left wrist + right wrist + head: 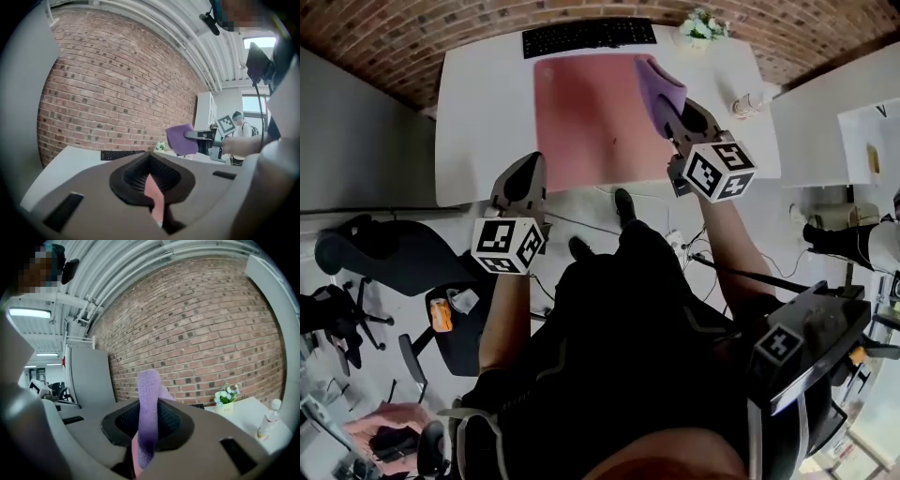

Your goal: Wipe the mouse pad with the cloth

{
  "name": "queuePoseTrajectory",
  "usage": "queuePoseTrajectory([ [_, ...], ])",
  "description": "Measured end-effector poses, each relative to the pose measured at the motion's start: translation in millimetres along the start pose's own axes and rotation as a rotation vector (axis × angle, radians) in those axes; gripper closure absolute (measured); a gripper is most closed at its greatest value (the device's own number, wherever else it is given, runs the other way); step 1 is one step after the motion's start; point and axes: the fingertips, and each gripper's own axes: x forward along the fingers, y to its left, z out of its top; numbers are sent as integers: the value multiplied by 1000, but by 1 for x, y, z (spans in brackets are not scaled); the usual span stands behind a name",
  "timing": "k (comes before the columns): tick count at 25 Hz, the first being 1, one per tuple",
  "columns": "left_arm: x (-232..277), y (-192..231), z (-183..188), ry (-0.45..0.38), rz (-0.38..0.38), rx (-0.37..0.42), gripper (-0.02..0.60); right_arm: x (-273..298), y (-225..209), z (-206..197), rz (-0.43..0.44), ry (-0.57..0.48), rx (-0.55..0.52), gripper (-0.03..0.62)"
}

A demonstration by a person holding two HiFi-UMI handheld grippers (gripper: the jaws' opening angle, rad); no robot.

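Note:
A pink mouse pad [591, 112] lies flat in the middle of a white desk [483, 122]. My right gripper [670, 108] hovers over the pad's right edge, shut on a purple cloth [656, 84]. In the right gripper view the cloth [147, 413] stands up between the jaws [145, 437], with pink showing beneath it. My left gripper [532, 159] is at the desk's front edge by the pad's near left corner. Its jaws [154, 197] are closed to a thin slit, and only pink shows through. The left gripper view also catches the cloth [182, 139] in the right gripper [204, 138].
A black keyboard [589, 36] lies behind the pad, by the brick wall. A small pot of flowers [703, 25] and a bottle [748, 103] sit on the desk's right side. A black office chair [384, 253] stands on the floor to the left. Another white table [811, 131] is to the right.

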Motion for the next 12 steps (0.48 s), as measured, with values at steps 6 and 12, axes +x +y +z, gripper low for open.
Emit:
queuePoseTrajectory([
  [6,4,-45,20,-16,-21,78,578,-60,-2,16,-33,-34,-56,536],
  [12,14,-73,38,-44,17,44,578,-84,-8,24,17,-50,-64,536],
])
